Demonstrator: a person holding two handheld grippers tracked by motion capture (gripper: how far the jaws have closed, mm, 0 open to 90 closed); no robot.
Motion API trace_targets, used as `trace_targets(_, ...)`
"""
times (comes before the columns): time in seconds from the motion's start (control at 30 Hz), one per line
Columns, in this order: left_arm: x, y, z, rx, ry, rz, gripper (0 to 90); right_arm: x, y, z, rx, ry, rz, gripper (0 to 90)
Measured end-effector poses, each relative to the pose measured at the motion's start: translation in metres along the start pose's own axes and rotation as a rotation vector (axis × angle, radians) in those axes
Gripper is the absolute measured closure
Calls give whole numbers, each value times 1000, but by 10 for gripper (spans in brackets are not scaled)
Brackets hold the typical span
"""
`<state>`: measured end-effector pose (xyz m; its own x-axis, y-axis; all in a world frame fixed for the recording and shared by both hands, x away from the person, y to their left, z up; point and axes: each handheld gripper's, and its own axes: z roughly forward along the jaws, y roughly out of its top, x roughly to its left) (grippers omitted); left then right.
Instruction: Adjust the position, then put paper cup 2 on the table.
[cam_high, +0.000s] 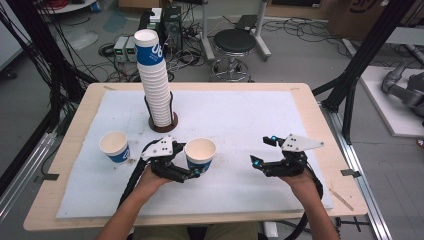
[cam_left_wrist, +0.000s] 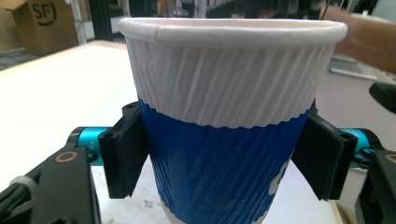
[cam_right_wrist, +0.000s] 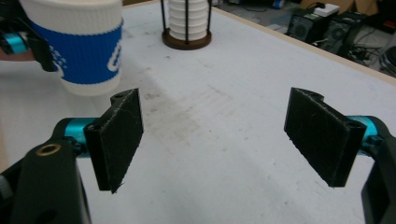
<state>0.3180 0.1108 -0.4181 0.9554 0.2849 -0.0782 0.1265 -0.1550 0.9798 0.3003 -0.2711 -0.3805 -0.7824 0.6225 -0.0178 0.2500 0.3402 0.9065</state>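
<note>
A white paper cup with a blue band (cam_high: 200, 152) stands upright on the white mat (cam_high: 240, 115), near the middle front of the table. My left gripper (cam_high: 190, 160) has it from the left side, and its two black pads (cam_left_wrist: 122, 158) rest against the blue band of the cup (cam_left_wrist: 229, 116). In the right gripper view the cup (cam_right_wrist: 79, 51) has its base on the mat. My right gripper (cam_high: 264, 151) hovers over the mat to the right of the cup, open (cam_right_wrist: 215, 135), with nothing between its pads.
A second blue-banded cup (cam_high: 114, 146) stands at the left of the mat. A tall stack of cups (cam_high: 152, 80) rises from a wire holder on a brown base (cam_right_wrist: 187, 43) behind my left hand. A black stool (cam_high: 234, 42) stands beyond the table.
</note>
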Motion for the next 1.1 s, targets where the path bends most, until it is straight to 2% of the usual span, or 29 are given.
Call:
trace_targets(0.13, 1, 0, 0, -24, 11, -1, 255, -4, -5, -4, -11, -34, 15, 202)
trace_targets(0.3, 1, -1, -1, -35, 15, 24, 254, -6, -12, -5, -12, -60, 28, 202)
trace_targets(0.57, 3, -1, -4, -78, 39, 11, 253, -4, -14, -5, -7, -59, 26, 202)
trace_targets(0.77, 9, 6, -2, -109, 62, 21, 249, -5, -15, -7, -13, -69, 32, 202)
trace_targets(0.97, 21, 18, 11, -124, 69, 25, 248, -7, -16, -10, -25, -75, 35, 202)
trace_targets(1.1, 29, 20, 22, -151, 101, 7, 247, -7, -18, -11, -30, -78, 42, 202)
